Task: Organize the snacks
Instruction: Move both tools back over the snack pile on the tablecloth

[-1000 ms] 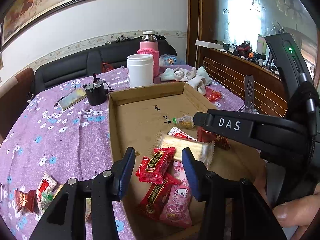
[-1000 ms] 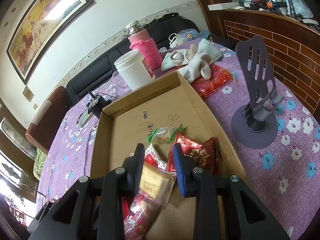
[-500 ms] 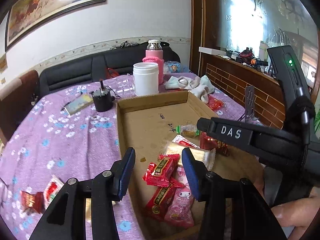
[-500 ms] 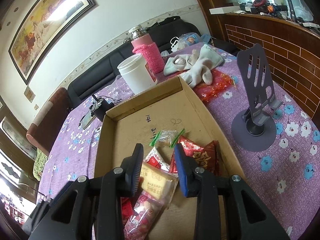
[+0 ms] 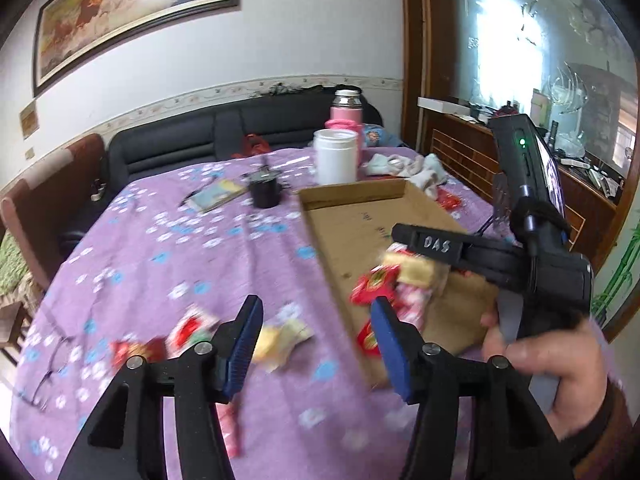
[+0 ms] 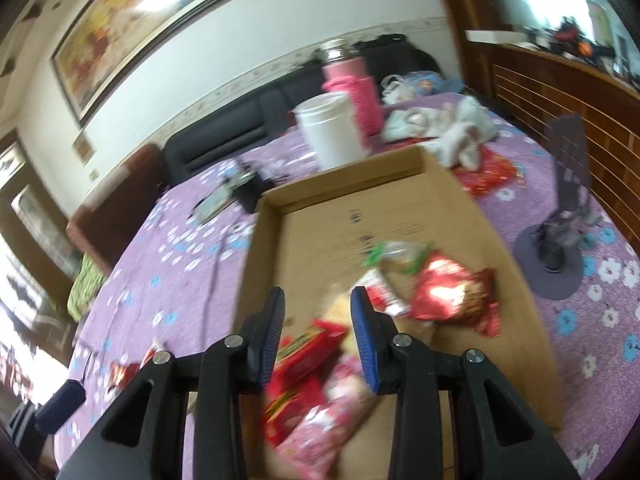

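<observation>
A shallow cardboard tray [image 5: 352,220] [image 6: 320,240] lies on the purple flowered tablecloth. It holds red packets [image 6: 308,344], a pink packet [image 6: 332,412], a shiny red bag [image 6: 452,296] and a green-ended candy [image 6: 400,256]. My right gripper [image 6: 318,322] hovers open over these, with nothing between its pads. It shows in the left wrist view [image 5: 436,246] too, held by a hand. My left gripper [image 5: 318,332] hangs left of the tray's edge, its jaws opening and empty. Loose red packets [image 5: 184,330] and a yellow packet [image 5: 280,338] lie blurred on the cloth beneath it.
Behind the tray stand a white jar [image 5: 335,156], a pink flask [image 5: 346,114] and a small black pot [image 5: 264,192]. A crumpled cloth [image 6: 452,132] and a grey phone stand [image 6: 560,240] sit to the right. Glasses [image 5: 48,368] lie at the table's left.
My left gripper has swung left, off the tray and over the loose snacks on the cloth, and its jaws have widened. The right gripper has rolled a little and stays above the tray.
</observation>
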The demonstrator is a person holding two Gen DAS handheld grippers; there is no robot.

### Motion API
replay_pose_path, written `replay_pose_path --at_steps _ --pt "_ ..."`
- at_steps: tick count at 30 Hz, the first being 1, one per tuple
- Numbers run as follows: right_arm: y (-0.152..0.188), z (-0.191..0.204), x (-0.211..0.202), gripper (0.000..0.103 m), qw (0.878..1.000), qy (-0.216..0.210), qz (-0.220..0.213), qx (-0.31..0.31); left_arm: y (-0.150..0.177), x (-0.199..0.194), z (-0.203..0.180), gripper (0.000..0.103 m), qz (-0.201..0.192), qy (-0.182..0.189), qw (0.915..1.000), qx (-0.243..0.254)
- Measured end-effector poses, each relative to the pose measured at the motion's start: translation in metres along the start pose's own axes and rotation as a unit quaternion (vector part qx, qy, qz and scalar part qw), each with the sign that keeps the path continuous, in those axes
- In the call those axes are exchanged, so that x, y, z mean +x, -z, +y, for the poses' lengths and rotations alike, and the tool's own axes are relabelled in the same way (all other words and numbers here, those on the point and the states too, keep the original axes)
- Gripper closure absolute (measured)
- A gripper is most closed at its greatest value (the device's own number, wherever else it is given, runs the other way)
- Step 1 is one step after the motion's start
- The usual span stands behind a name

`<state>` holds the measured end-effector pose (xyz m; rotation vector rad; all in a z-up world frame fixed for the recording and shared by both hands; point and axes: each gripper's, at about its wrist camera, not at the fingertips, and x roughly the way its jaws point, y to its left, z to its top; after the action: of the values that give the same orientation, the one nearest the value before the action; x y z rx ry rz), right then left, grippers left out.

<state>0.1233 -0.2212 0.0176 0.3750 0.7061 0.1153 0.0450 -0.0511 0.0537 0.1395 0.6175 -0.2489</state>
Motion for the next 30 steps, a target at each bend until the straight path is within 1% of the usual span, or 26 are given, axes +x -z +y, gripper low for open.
replay_pose_path --at_steps 2,3,4,5,7,9,11,13,14,16,17,19,24,27,30 --pt "0.004 0.014 -0.003 0.07 1.0 -0.015 0.0 -0.021 0.014 -0.015 0.017 0.043 -0.004 -0.013 0.9999 -0.001" --pt "0.007 0.018 -0.004 0.069 0.999 -0.019 0.0 -0.028 0.023 -0.022 0.027 0.043 -0.007 -0.026 0.9996 -0.002" --pt "0.009 0.024 -0.004 0.066 0.999 -0.026 0.002 -0.039 0.029 -0.026 0.034 0.042 -0.008 -0.034 0.9994 -0.003" --pt "0.011 0.031 -0.005 0.066 0.998 -0.035 0.006 -0.051 0.04 -0.031 0.046 0.039 -0.007 -0.046 0.9989 -0.006" --pt "0.016 0.043 -0.006 0.065 0.996 -0.046 0.009 -0.069 0.056 -0.036 0.067 0.037 -0.005 -0.063 0.9979 -0.015" --pt "0.021 0.057 -0.008 0.065 0.994 -0.06 0.011 -0.092 0.072 -0.031 0.093 0.037 0.009 -0.074 0.9963 -0.042" --pt "0.027 0.071 -0.01 0.065 0.992 -0.063 0.017 -0.106 0.082 -0.023 0.116 0.037 0.022 -0.081 0.9939 -0.072" --pt "0.035 0.081 -0.01 0.065 0.991 -0.079 0.045 -0.101 0.089 -0.01 0.138 0.037 0.047 -0.087 0.9898 -0.102" --pt "0.039 0.086 -0.009 0.065 0.989 -0.091 0.063 -0.099 0.091 -0.01 0.145 0.037 0.053 -0.081 0.9884 -0.117" --pt "0.046 0.095 -0.009 0.065 0.986 -0.101 0.083 -0.103 0.093 -0.009 0.158 0.037 0.051 -0.062 0.9858 -0.147" --pt "0.05 0.1 -0.01 0.065 0.985 -0.102 0.093 -0.107 0.094 -0.006 0.161 0.037 0.053 -0.069 0.9841 -0.155" --pt "0.06 0.11 -0.008 0.065 0.981 -0.105 0.115 -0.116 0.096 -0.002 0.167 0.037 0.061 -0.065 0.9817 -0.168" --pt "0.09 0.138 0.008 0.065 0.969 -0.12 0.181 -0.122 0.101 -0.006 0.181 0.037 0.057 -0.061 0.9741 -0.21" --pt "0.103 0.156 0.023 0.065 0.963 -0.105 0.201 -0.144 0.105 -0.012 0.189 0.037 0.049 -0.069 0.9695 -0.23" --pt "0.111 0.172 0.036 0.062 0.961 -0.089 0.208 -0.161 0.106 -0.014 0.192 0.037 0.043 -0.07 0.967 -0.241"
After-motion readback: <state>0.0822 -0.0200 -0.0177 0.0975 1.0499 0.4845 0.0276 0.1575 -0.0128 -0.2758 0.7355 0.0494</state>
